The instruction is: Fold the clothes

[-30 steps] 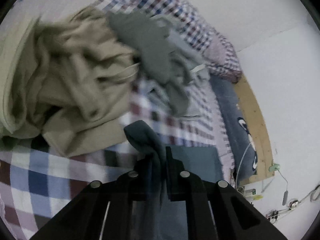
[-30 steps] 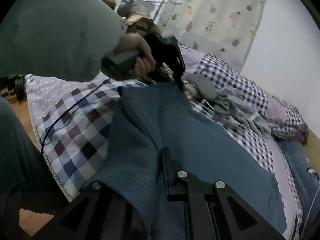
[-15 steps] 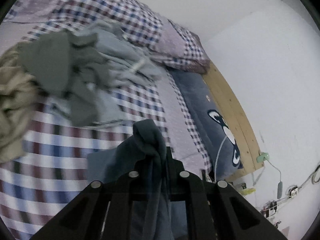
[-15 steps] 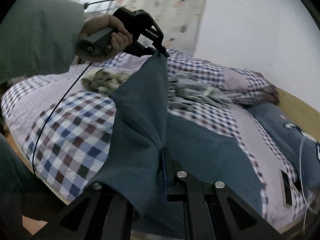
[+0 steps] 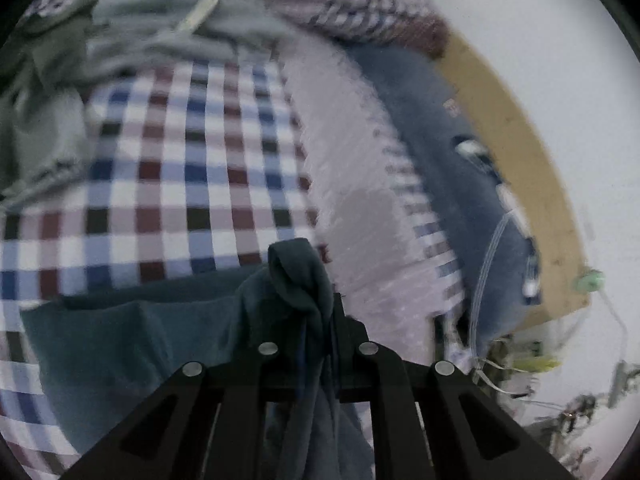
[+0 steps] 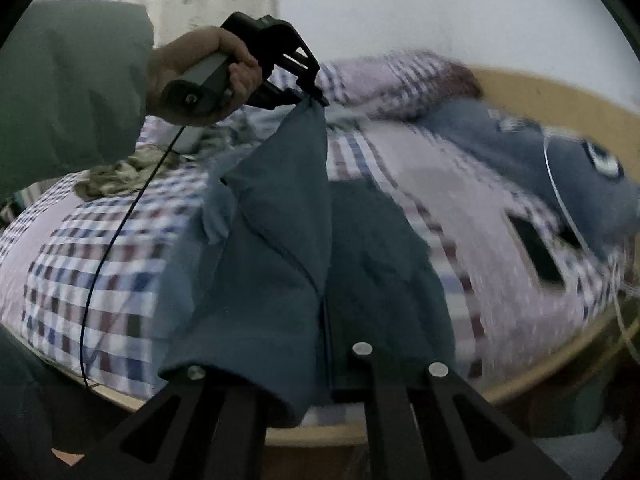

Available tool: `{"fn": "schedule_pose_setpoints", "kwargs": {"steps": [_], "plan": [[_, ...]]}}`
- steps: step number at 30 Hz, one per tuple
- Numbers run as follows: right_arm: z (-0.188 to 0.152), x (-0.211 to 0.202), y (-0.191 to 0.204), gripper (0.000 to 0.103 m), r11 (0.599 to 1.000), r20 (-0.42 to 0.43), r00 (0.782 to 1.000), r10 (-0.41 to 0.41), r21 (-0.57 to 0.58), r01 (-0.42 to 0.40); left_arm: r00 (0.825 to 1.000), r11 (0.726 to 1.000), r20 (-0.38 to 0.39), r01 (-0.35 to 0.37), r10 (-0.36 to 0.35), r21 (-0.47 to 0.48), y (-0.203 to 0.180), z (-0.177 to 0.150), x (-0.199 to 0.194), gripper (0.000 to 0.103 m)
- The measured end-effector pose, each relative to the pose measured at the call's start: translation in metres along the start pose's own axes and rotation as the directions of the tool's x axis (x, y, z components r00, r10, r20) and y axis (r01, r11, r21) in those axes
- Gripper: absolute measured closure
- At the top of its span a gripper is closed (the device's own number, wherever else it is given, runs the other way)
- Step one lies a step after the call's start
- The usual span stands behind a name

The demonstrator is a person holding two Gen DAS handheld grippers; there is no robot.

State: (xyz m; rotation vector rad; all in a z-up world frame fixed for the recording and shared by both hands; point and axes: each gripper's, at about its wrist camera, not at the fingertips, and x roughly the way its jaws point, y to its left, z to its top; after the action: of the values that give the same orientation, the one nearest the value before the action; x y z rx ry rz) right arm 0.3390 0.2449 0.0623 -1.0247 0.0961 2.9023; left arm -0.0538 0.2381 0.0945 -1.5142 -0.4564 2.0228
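Note:
A dark teal garment (image 6: 288, 240) hangs stretched between both grippers above the checked bed. My left gripper (image 5: 320, 300) is shut on a bunched corner of the teal garment (image 5: 298, 276), which drapes down over its fingers. In the right wrist view the left gripper (image 6: 318, 98) sits at the upper middle, held by a hand, pinching the cloth's top corner. My right gripper (image 6: 326, 312) is shut on the garment's near edge, and the cloth covers its left finger. The lower part of the garment lies on the bed.
The bed has a checked sheet (image 5: 180, 168) and a lilac panel (image 5: 360, 200). Grey clothes (image 5: 132, 20) lie heaped at the far side, a beige garment (image 6: 116, 176) at the left. A blue pillow (image 6: 540, 152), a dark phone (image 6: 536, 254) and a wooden headboard (image 5: 520, 152) are to the right.
Both grippers swept right across the bed with the teal garment still pinched. The beige heap left the left wrist view; the pillow and headboard came nearer. The right wrist rolled.

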Motion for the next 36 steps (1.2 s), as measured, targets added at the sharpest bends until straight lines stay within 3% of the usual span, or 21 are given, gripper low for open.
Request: {"fn": "schedule_pose_setpoints", "kwargs": {"steps": [4,8,10,11,12,13,15,17,22,26,31,36], "plan": [[-0.010,0.014,-0.025,0.099,0.998,-0.052,0.999,0.001,0.062,0.002,0.999,0.998,-0.009,-0.046,0.046,-0.036,0.003,0.001,0.033,0.094],[-0.015,0.026,-0.039,0.098,0.997,-0.070,0.998,-0.003,0.072,0.008,0.999,0.997,-0.019,-0.040,0.039,-0.072,0.014,0.002,0.047,0.094],[-0.018,0.032,-0.042,0.088,0.997,-0.086,0.996,-0.004,0.075,0.011,0.999,0.996,-0.029,-0.023,0.020,-0.084,0.018,0.002,0.052,0.090],[-0.020,0.034,-0.044,0.077,0.997,-0.090,0.996,-0.012,0.073,0.018,0.999,0.996,-0.035,-0.008,0.005,-0.093,0.020,0.003,0.052,0.082],[-0.021,0.033,-0.044,0.063,0.997,-0.088,0.996,-0.030,0.065,0.035,0.999,0.995,-0.038,0.014,-0.018,-0.103,0.022,0.003,0.050,0.069],[-0.022,0.031,-0.045,0.058,0.997,-0.081,0.996,-0.045,0.053,0.050,0.999,0.993,-0.030,0.040,-0.044,-0.107,0.023,0.003,0.046,0.061],[-0.023,0.026,-0.046,0.053,0.998,-0.065,0.996,-0.061,0.024,0.062,0.995,0.990,0.002,0.095,-0.095,-0.100,0.027,0.001,0.031,0.029],[-0.025,0.021,-0.043,0.052,0.997,-0.054,0.995,-0.079,-0.023,0.078,0.990,0.988,0.034,0.136,-0.134,-0.079,0.036,-0.006,0.008,0.022],[-0.028,0.020,-0.041,0.051,0.991,-0.085,0.992,-0.096,-0.099,0.088,0.984,0.986,0.099,0.156,-0.151,-0.052,0.077,-0.044,-0.053,0.021],[-0.029,0.019,-0.052,0.049,0.996,-0.144,0.987,-0.069,-0.067,0.060,0.977,0.991,0.167,0.132,-0.129,-0.009,0.108,-0.098,-0.094,0.021],[-0.032,-0.004,-0.047,0.048,0.997,-0.162,0.987,-0.019,-0.082,0.005,0.969,0.995,0.225,0.098,-0.099,0.015,0.137,-0.151,-0.103,0.021],[-0.019,-0.042,-0.030,0.047,0.988,-0.073,0.997,0.028,-0.148,-0.039,0.965,0.996,0.246,0.085,-0.089,0.029,0.153,-0.165,-0.095,0.021]]}}
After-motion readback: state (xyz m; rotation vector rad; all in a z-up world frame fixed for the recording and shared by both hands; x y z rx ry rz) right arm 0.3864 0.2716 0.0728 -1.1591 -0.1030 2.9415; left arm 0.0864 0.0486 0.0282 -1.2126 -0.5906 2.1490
